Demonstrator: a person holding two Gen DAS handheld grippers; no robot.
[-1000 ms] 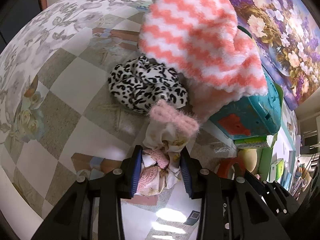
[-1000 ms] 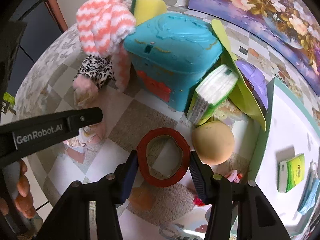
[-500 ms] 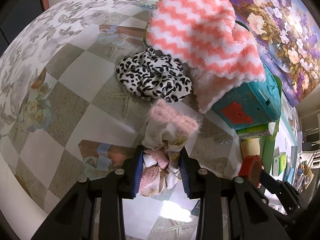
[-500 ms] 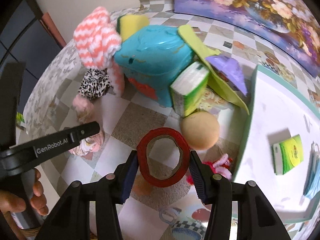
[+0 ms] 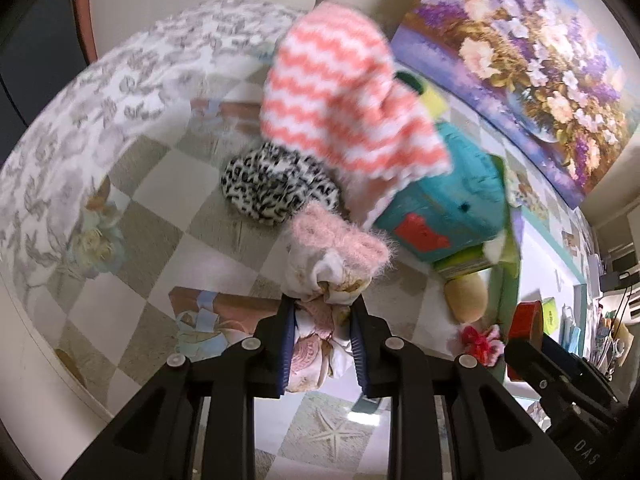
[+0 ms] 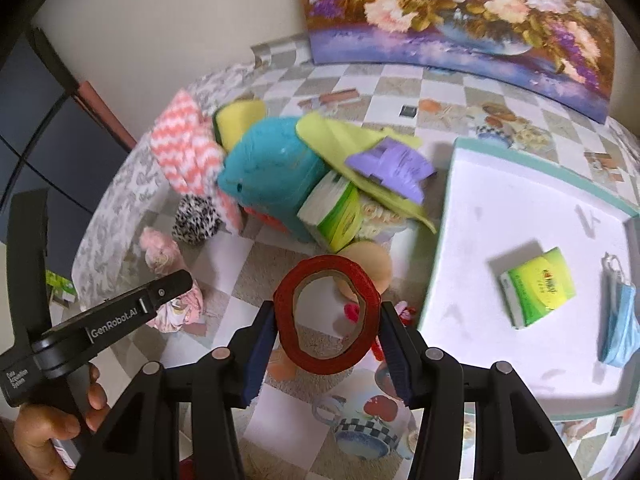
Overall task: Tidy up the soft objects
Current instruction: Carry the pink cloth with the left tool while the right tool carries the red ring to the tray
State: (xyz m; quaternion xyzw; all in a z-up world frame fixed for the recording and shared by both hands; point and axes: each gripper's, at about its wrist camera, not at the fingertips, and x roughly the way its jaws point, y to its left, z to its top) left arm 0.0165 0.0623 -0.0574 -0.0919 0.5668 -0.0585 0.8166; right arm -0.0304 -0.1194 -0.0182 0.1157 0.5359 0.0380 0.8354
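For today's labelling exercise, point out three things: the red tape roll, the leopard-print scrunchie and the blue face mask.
red tape roll (image 6: 326, 362), right wrist view, lower rim of the ring
leopard-print scrunchie (image 5: 264, 192), left wrist view, middle of the fabric
blue face mask (image 6: 618, 326), right wrist view, middle of the mask

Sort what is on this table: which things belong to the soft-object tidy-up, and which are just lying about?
In the job:
- pink sock, pinched in the left gripper, whose jaws have just been closing
- red tape ring, held in the right gripper
- striped cloth
- leopard scrunchie
- tan ball
- white tray

Lying about:
- teal box
- painting
- tissue pack
- face mask
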